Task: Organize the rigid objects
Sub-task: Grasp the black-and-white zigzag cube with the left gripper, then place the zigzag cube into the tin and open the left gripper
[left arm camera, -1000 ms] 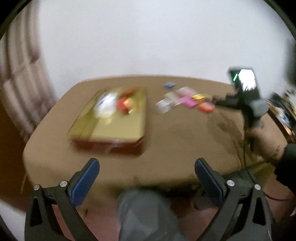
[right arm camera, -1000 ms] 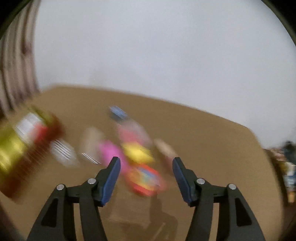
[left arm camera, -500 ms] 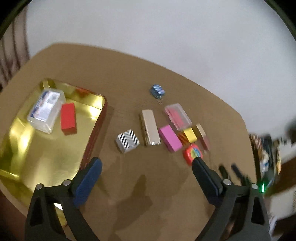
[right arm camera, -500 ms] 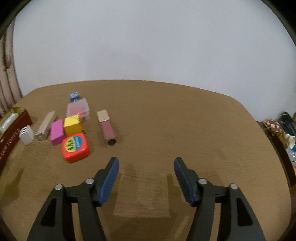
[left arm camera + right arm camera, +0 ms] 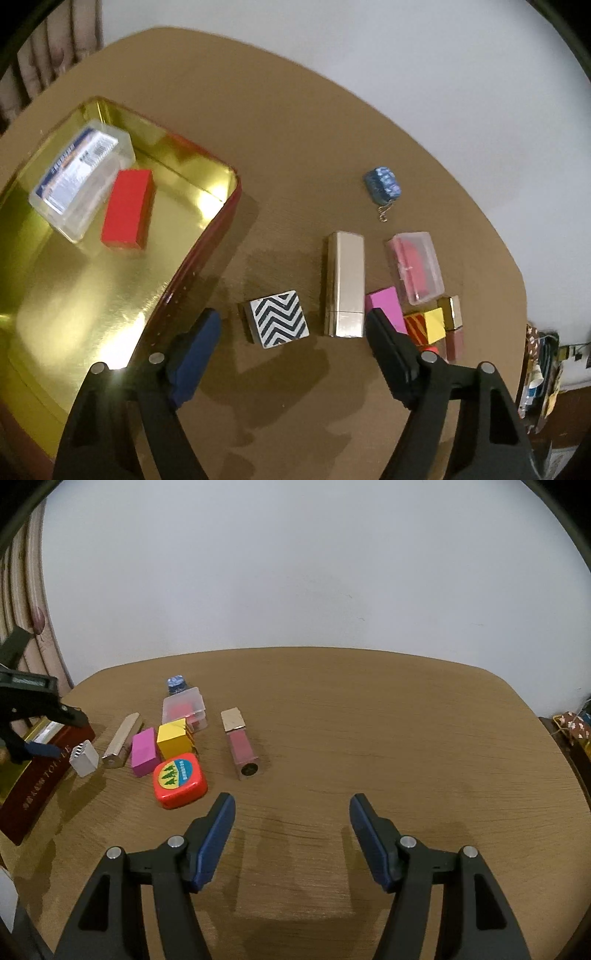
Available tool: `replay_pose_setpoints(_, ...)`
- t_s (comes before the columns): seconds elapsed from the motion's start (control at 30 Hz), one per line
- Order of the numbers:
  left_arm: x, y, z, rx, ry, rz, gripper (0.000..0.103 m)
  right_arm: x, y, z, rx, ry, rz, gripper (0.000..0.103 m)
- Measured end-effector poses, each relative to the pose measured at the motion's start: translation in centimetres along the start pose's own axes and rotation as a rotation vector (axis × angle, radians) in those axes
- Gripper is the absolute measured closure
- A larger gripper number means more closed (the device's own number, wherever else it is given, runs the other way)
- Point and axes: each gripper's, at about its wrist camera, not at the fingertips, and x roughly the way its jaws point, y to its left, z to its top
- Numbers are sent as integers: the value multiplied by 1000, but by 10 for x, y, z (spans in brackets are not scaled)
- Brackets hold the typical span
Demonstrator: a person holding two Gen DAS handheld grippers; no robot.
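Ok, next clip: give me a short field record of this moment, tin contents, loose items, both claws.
tin: gold tin, open, on brown table
in tin: clear labelled box; red block
nearest left claw: zigzag cube, gold tube
other loose items: pink block, yellow cube, red tape measure, lip gloss, pink clear case, blue keychain
left claw: open, jaws just been closing, nothing between them
right claw: open, holding nothing
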Motion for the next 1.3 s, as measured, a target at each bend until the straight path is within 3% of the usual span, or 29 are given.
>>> replay_pose_setpoints(0.13,6,0,5,7,-3,6,33,-1,-2,-1,3,-5,7,37)
replay_pose_setpoints(0.3,11,3,5,-16,38,9,47,3,0,-1,4,-7,10,37)
replay_pose_setpoints(0.43,15,1,8,-12,51,35,51,1,-1,-1,5,-6,9,37)
replay_pose_setpoints(0.6,30,8,16,-30,94,40,72,0,-2,-1,7,-6,10,37)
replay_pose_setpoints(0.83,15,-6,4,78,70,62,73,-1,-4,-1,18,-6,11,37)
replay_pose_setpoints(0.93,-19,-10,-4,151,29,49,73,0,-4,-1,22,-4,11,37)
replay_pose_setpoints(1.03,-62,7,-1,211,-18,58,72,1,-3,-1,22,1,9,37)
replay_pose_setpoints(1.1,-82,32,11,223,-32,105,72,2,-3,-1,22,6,5,35)
replay_pose_setpoints(1.23,-93,93,33,227,-51,244,72,3,1,-1,12,8,-6,27)
replay_pose_setpoints(1.3,-84,115,38,248,-23,272,72,3,1,-2,10,10,-9,26)
